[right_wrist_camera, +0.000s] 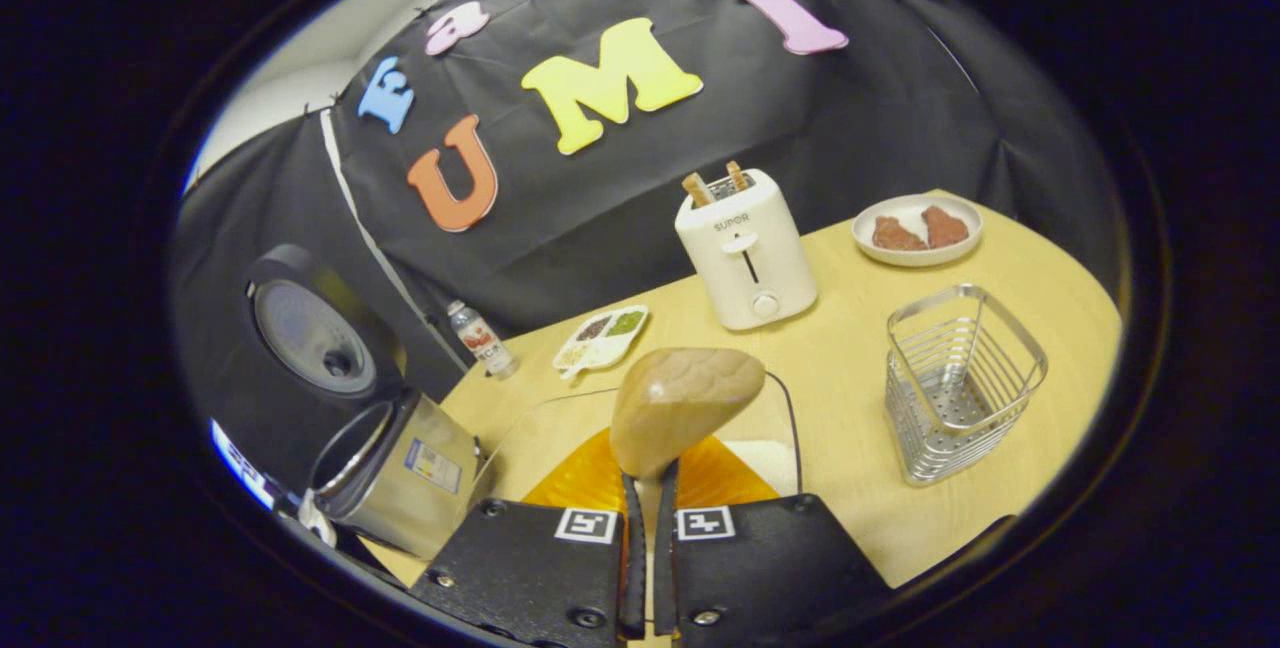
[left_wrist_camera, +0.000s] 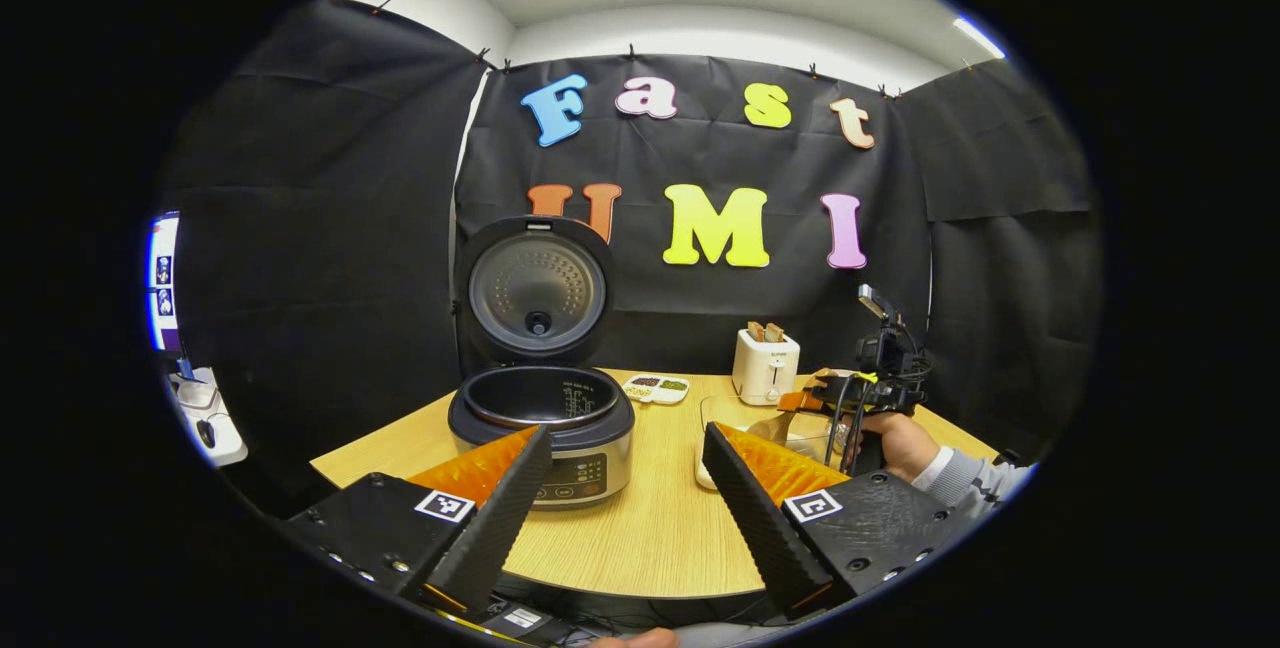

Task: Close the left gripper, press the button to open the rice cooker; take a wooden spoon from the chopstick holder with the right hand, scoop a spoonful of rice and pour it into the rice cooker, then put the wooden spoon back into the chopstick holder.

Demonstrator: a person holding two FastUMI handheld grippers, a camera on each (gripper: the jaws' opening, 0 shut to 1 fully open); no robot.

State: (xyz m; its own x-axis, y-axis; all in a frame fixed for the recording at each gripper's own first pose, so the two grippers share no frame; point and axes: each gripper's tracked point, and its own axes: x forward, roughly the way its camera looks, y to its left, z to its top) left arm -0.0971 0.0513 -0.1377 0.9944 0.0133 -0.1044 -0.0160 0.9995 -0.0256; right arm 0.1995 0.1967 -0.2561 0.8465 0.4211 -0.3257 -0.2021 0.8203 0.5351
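right gripper [right_wrist_camera: 648,518] clamps the wooden spoon [right_wrist_camera: 680,406] above what seems a rice container [right_wrist_camera: 770,448]; left gripper [left_wrist_camera: 625,488] spread before the open rice cooker [left_wrist_camera: 542,418].

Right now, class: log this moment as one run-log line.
rice cooker: lid open | right gripper: shut on wooden spoon, above glass bowl | left gripper: open | chopstick holder: empty
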